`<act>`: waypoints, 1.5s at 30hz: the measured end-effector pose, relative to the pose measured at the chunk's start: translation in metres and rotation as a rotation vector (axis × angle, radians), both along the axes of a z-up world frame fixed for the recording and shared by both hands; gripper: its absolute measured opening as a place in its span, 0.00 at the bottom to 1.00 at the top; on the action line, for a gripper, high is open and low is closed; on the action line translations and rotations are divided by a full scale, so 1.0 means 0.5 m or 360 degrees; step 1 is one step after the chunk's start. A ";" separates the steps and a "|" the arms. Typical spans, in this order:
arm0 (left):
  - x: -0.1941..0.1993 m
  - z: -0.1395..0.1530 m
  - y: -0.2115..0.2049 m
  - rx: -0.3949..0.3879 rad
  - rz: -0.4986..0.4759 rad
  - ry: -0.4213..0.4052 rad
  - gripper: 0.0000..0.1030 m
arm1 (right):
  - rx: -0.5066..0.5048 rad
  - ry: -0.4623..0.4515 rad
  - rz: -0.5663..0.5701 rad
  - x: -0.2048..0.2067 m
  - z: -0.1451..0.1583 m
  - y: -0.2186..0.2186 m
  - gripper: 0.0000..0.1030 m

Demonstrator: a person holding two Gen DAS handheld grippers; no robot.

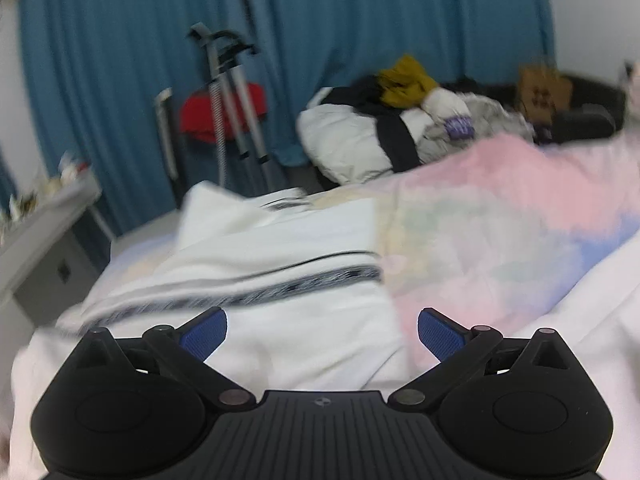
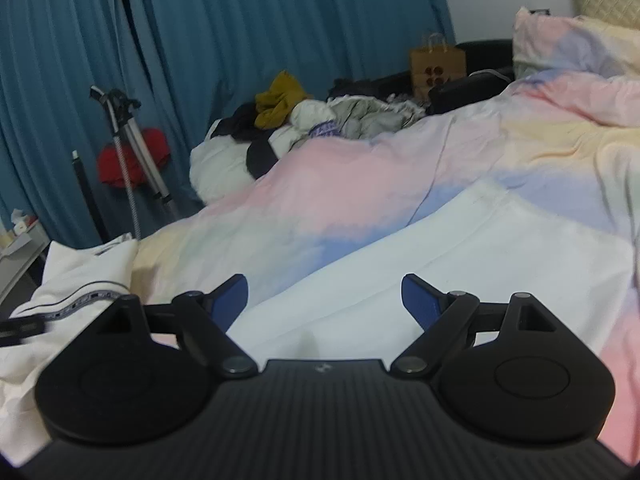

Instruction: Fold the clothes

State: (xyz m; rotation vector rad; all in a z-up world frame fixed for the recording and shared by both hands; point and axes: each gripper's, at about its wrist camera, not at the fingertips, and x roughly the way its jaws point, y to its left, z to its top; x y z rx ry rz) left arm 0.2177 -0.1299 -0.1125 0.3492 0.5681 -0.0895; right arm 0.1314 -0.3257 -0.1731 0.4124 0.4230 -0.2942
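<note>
Both spread wide, empty. Left gripper [image 1: 322,334] directly over white garment [image 1: 280,264] on pastel duvet [image 1: 480,220]; striped band running left-right. Right gripper [image 2: 325,300] farther right, over its plain white part.

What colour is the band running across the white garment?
The band on the white garment is dark navy or black with light markings, clearest in the left wrist view.

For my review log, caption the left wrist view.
Open left gripper hovers over a white garment on the pastel bedspread.
</note>
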 end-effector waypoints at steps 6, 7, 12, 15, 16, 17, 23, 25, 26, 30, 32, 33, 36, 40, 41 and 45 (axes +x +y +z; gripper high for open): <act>0.165 -0.105 -0.100 0.0274 0.0217 0.0036 1.00 | 0.0056 0.0027 0.0019 0.020 -0.034 -0.002 0.83; 0.190 -0.119 -0.105 0.0313 0.0255 0.0059 1.00 | 0.0070 0.0035 0.0016 0.024 -0.041 -0.005 0.83; 0.282 -0.178 -0.115 0.0504 0.0365 0.0133 0.89 | 0.0136 0.0074 0.0007 0.046 -0.074 -0.018 0.83; 0.310 -0.182 -0.093 0.0452 0.0343 0.0182 0.65 | 0.0140 0.0108 0.0011 0.062 -0.097 -0.012 0.83; 0.314 -0.175 -0.086 0.0430 0.0340 0.0193 0.56 | 0.0137 0.0128 0.0037 0.068 -0.106 -0.004 0.83; 0.316 -0.167 -0.080 0.0411 0.0335 0.0199 0.39 | 0.0128 0.0142 0.0062 0.075 -0.112 0.004 0.83; 0.250 -0.013 -0.025 0.0064 0.0185 0.0131 0.15 | 0.0049 0.0125 0.0145 0.092 -0.114 0.036 0.83; 0.202 0.055 0.022 -0.0156 0.0109 0.0063 0.15 | 0.0057 0.0107 0.0165 0.088 -0.111 0.038 0.83; 0.176 0.087 0.054 -0.0237 0.0103 0.0027 0.15 | 0.0065 0.0096 0.0178 0.084 -0.108 0.039 0.83; 0.066 0.176 0.221 -0.0588 0.0194 -0.0130 0.16 | 0.0126 -0.0010 0.0282 0.056 -0.086 0.043 0.83; 0.026 0.180 0.323 -0.0772 0.0354 -0.0171 0.17 | 0.0171 -0.0060 0.0348 0.040 -0.074 0.050 0.83; 0.011 0.171 0.368 -0.0836 0.0445 -0.0181 0.17 | 0.0191 -0.0074 0.0382 0.034 -0.068 0.054 0.83; -0.011 0.134 0.489 -0.1050 0.0736 -0.0110 0.18 | 0.0279 -0.0091 0.0486 0.023 -0.059 0.069 0.83; -0.008 0.091 0.573 -0.1286 0.0932 0.0001 0.18 | 0.0438 -0.0057 0.0641 0.053 -0.050 0.109 0.84; -0.004 0.083 0.581 -0.1304 0.0949 0.0014 0.18 | 0.0468 -0.0051 0.0678 0.070 -0.044 0.124 0.84; 0.012 0.045 0.598 -0.1389 0.1036 0.0046 0.20 | 0.0595 -0.0020 0.0800 0.165 -0.026 0.192 0.82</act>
